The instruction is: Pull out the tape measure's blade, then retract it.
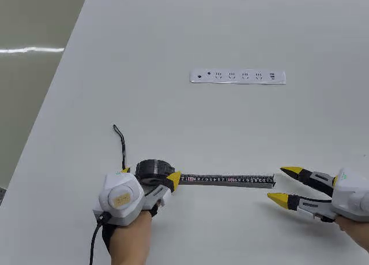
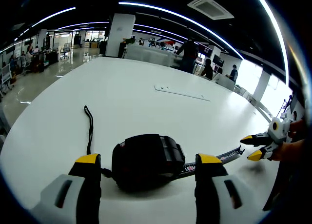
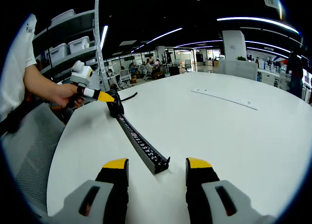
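Risk items, left side first. Tape measure is straddled by the left tool on the table. Narrow gaps are seen beside its case in the left gripper view, so a firm clamp cannot be confirmed. If the case is loose, it is likely to be dragged or spun once the blade moves. Wrist strap lies slack behind the case, and snagging is judged unlikely. The blade is laid flat on the table, extended to the right. If retraction is left uncontrolled, whip-back of the hook end is to be expected. The blade end sits just beside the right tool and is not touched. Its jaws are spread apart, one tip on either side of the blade line. A missed pinch is possible, because the blade is thin and flat on the table.

Pose: left forearm is brought in from the bottom edge, with the left tool low and pointed right along the blade. Right forearm is brought in from the right, with the right tool low and pointed left at the blade end.
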{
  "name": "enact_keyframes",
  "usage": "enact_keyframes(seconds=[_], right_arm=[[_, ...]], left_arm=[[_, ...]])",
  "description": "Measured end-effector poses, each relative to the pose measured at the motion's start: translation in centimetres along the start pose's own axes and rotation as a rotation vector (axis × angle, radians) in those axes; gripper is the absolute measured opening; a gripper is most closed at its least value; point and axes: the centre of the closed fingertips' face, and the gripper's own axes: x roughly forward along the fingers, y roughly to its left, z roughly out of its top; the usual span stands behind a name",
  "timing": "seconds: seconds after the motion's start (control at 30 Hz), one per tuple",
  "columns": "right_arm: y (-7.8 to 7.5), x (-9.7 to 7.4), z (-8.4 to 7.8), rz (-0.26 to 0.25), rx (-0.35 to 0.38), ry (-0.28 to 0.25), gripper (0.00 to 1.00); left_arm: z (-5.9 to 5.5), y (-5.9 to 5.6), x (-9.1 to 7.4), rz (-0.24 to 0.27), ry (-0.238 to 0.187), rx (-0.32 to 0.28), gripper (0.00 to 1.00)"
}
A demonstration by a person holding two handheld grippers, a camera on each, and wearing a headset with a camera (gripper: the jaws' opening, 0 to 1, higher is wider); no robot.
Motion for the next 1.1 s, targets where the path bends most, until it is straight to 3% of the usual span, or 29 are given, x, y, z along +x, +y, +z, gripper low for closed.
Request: enact_keyframes(seconds=[0.7, 1.1], right_arm=[[-0.8, 1.3, -1.7, 0.042, -0.007, 0.026, 0.40], [-0.6, 1.3, -1.4, 0.047, -0.010, 0.017, 0.37]], left_arm=[[-0.5, 0.0, 0.5, 0.008, 0.018, -0.016, 0.73], [-0.3, -0.3, 0.8, 0.007, 0.017, -0.037, 0.70]])
